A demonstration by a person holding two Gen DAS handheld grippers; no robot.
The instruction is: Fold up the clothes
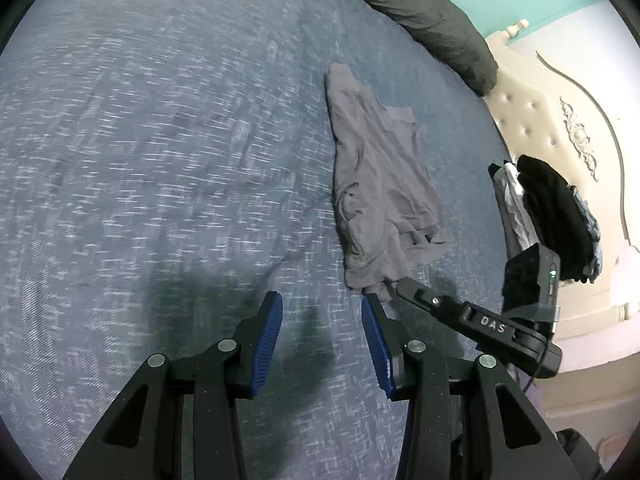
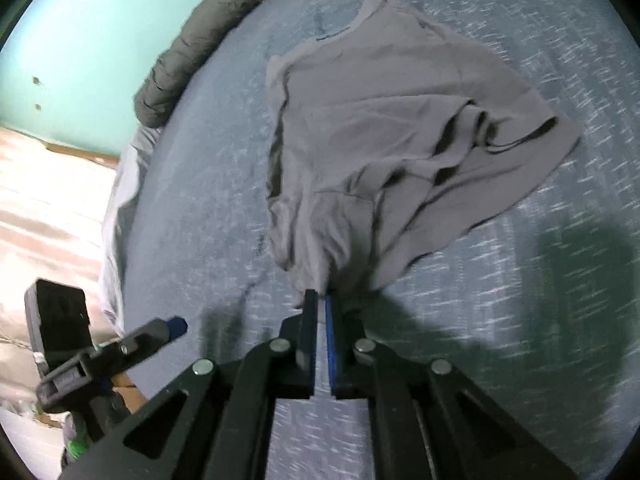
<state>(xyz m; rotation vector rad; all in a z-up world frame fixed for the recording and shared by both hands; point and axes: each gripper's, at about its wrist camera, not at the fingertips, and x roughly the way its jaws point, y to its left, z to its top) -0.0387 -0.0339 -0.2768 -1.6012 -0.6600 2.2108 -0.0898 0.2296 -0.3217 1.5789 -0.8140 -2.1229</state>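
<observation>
My right gripper (image 2: pixel 322 300) had pinched shut on the near corner of the grey T-shirt (image 2: pixel 384 128), crumpled on the blue bedspread (image 1: pixel 160 160). Left gripper (image 1: pixel 322 312) hung half-open, empty, just beside it. Best to grab the adjacent corner w/ left, then pull flat.

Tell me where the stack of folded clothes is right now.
In the left wrist view, the stack of folded clothes sits at the bed's right edge beside the cream headboard, right of the grey shirt.
</observation>
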